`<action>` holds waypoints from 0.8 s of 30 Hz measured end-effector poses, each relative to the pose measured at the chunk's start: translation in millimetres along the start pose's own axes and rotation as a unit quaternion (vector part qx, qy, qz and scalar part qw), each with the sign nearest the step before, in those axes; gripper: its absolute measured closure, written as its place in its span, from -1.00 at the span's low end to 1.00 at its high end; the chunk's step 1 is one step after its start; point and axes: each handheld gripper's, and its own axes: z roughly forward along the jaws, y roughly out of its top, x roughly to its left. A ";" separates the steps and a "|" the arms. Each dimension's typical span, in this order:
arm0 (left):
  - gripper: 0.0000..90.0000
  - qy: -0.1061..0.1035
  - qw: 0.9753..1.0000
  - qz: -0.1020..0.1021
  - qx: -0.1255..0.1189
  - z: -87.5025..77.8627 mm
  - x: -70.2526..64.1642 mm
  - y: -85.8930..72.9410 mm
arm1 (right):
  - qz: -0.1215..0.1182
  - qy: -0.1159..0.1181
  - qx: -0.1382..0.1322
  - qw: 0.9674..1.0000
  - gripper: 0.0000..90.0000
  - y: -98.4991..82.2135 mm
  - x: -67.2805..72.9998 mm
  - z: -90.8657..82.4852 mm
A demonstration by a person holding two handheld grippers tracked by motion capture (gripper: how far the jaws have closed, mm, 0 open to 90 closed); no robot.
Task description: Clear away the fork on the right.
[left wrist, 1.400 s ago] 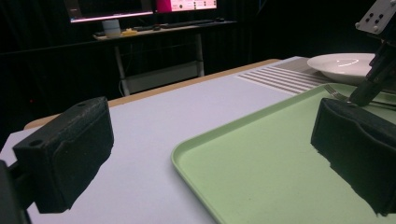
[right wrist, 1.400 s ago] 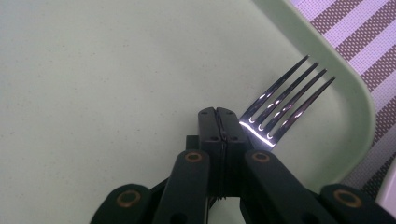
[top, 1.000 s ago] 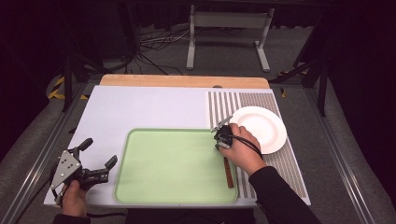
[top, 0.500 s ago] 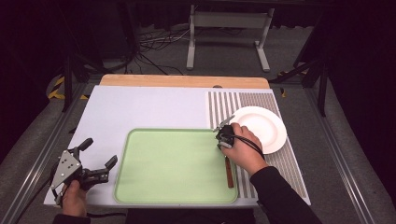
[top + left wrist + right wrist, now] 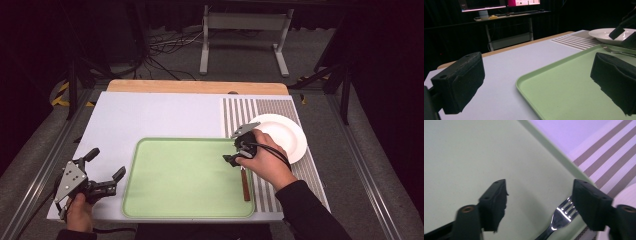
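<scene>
A fork (image 5: 245, 184) with a brown handle lies along the right edge of the green tray (image 5: 180, 175), tines pointing away from me. My right gripper (image 5: 234, 152) hovers over the tines, open. In the right gripper view the shiny tines (image 5: 561, 214) lie between the spread jaws, close to the right one, and the right gripper (image 5: 540, 192) holds nothing. My left gripper (image 5: 107, 162) rests open at the table's near left corner, just left of the tray. In the left gripper view the left gripper (image 5: 537, 67) frames the tray's rim (image 5: 534, 75), with the fork (image 5: 611, 50) far off.
A white plate (image 5: 282, 137) sits on the striped mat (image 5: 240, 112) right of the tray, just beyond my right hand. The pale lilac table top (image 5: 160, 117) stretches behind the tray, ending at a wooden strip (image 5: 195, 86). A metal stand (image 5: 245, 22) is on the floor beyond.
The right gripper has drifted only slightly over the fork's tines. The left gripper has stayed where it was.
</scene>
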 end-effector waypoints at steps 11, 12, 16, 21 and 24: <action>-1.00 0.000 1.000 0.001 0.001 0.6 -0.4 0.0 | -0.029 -0.010 -0.074 0.997 -0.62 -11.6 -0.1 -38.7; -1.00 0.001 1.000 0.002 0.001 0.6 -0.3 -0.1 | -0.031 -0.010 -0.087 0.996 -0.64 -13.9 0.0 -42.0; -1.00 0.001 1.000 0.001 0.001 0.5 -0.9 -0.1 | -0.034 -0.011 -0.137 0.990 -0.67 -25.6 -1.8 -55.8; -1.00 0.001 1.000 0.002 0.001 0.4 -1.0 0.0 | -0.051 -0.013 -0.190 0.980 -0.71 -44.4 -5.4 -68.2; -1.00 0.000 1.000 0.002 0.000 0.4 -1.0 0.0 | -0.055 -0.015 -0.222 0.973 -0.73 -56.9 -8.4 -74.4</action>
